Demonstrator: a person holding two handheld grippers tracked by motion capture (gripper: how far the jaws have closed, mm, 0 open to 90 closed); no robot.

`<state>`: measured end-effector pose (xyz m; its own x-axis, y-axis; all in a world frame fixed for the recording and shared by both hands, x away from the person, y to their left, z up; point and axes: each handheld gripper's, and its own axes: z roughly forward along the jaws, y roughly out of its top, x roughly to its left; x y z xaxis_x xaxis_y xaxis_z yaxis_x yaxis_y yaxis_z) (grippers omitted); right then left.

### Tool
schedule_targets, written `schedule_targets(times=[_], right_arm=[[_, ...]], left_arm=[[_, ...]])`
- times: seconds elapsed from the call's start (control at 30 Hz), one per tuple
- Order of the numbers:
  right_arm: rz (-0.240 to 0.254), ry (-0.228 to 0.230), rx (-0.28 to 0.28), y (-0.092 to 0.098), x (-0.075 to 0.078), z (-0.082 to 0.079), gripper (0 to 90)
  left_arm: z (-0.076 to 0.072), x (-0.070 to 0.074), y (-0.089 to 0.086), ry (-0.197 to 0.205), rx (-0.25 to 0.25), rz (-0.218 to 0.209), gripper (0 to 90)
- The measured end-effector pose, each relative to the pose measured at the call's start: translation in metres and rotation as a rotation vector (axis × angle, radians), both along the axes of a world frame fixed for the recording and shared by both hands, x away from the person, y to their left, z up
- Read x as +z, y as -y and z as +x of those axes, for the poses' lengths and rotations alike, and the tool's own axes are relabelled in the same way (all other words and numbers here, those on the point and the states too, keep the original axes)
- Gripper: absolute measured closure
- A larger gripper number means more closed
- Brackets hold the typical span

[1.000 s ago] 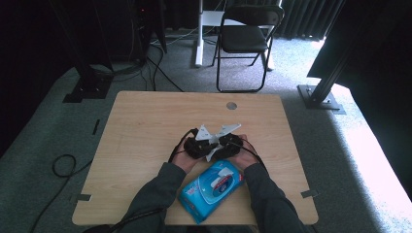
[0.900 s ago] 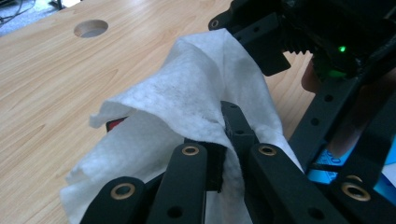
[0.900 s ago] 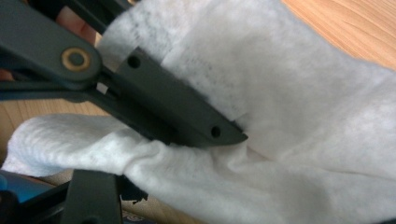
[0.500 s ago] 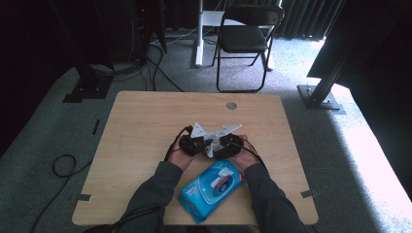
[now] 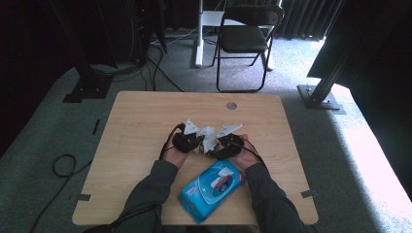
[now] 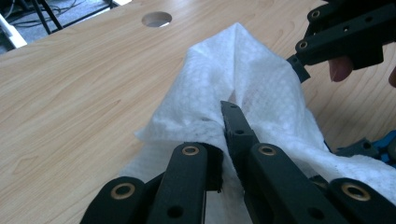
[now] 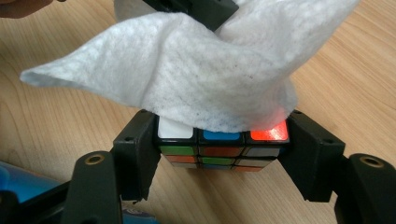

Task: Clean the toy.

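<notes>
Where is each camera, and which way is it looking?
High view: above the table's near side, looking forward and down at the table; forearms and hands show.
Left gripper view: on the left hand-held gripper, looking along jaws pinching the white wipe.
Right gripper view: on the right hand-held gripper, jaws clamping a puzzle cube.
Shared: the wipe.

We look down on a light wooden surface (image 5: 145, 121) with a round cable hole (image 5: 231, 105) near its far edge. Around it we see grey carpet (image 5: 43, 145), strewn with black cables (image 5: 63, 167) on the left. Beyond stands a black folding chair (image 5: 245, 39) beside a white post (image 5: 199, 34) (part of some stand). Dark curtains (image 5: 301, 19) close the back, and bright daylight (image 5: 374, 150) falls across the carpet at right.
</notes>
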<state>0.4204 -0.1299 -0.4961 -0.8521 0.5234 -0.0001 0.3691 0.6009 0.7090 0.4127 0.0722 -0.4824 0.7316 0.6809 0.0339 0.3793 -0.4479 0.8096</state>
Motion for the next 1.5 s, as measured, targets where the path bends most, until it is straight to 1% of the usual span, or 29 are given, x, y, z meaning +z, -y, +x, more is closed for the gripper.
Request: schedule_targets(times=[0.17, 0.2, 0.5, 0.6, 0.7, 0.87, 0.97, 1.03, 1.13, 1.37, 1.43, 1.47, 1.5], right_arm=[[-0.003, 0.0, 0.0, 0.0, -0.001, 0.0, 34.2], [-0.003, -0.001, -0.001, 0.0, 0.0, 0.0, 34.2], [-0.001, -0.001, -0.014, 0.0, -0.001, 0.001, 34.2], [0.001, 0.001, -0.015, 0.0, -0.001, 0.001, 34.2], [0.003, 0.001, -0.02, 0.002, 0.0, 0.002, 34.2], [0.008, 0.0, -0.021, 0.004, 0.0, 0.002, 34.2], [0.013, 0.001, -0.023, 0.005, 0.001, 0.002, 34.2], [0.01, -0.001, -0.024, 0.006, 0.001, 0.003, 34.2], [0.007, 0.0, -0.028, 0.008, -0.001, 0.003, 34.2], [0.008, -0.006, -0.043, 0.014, -0.005, 0.003, 34.2], [0.009, -0.008, -0.046, 0.014, -0.005, 0.002, 34.1], [0.009, -0.007, -0.047, 0.015, -0.005, 0.002, 34.1], [0.01, -0.005, -0.048, 0.016, -0.004, 0.003, 34.2]], left_arm=[[-0.001, 0.0, 0.001, 0.005, -0.004, 0.004, 87.9], [-0.002, 0.001, 0.002, 0.005, -0.006, -0.002, 87.9], [-0.011, 0.0, 0.015, 0.016, -0.065, 0.003, 87.8], [-0.017, -0.001, 0.019, 0.021, -0.083, -0.004, 87.8], [-0.021, -0.001, 0.02, 0.016, -0.105, -0.01, 87.8], [-0.023, 0.0, 0.02, 0.016, -0.115, -0.01, 87.7], [-0.024, 0.002, 0.02, 0.025, -0.115, -0.017, 87.8], [-0.024, 0.005, 0.019, 0.029, -0.108, -0.037, 87.9], [-0.024, 0.009, 0.015, 0.044, -0.096, -0.044, 88.0], [-0.02, 0.018, 0.002, 0.069, -0.054, -0.058, 88.2], [-0.02, 0.019, 0.0, 0.069, -0.048, -0.064, 88.2], [-0.018, 0.021, -0.005, 0.072, -0.031, -0.072, 88.2], [-0.017, 0.022, -0.007, 0.071, -0.026, -0.075, 88.2]])
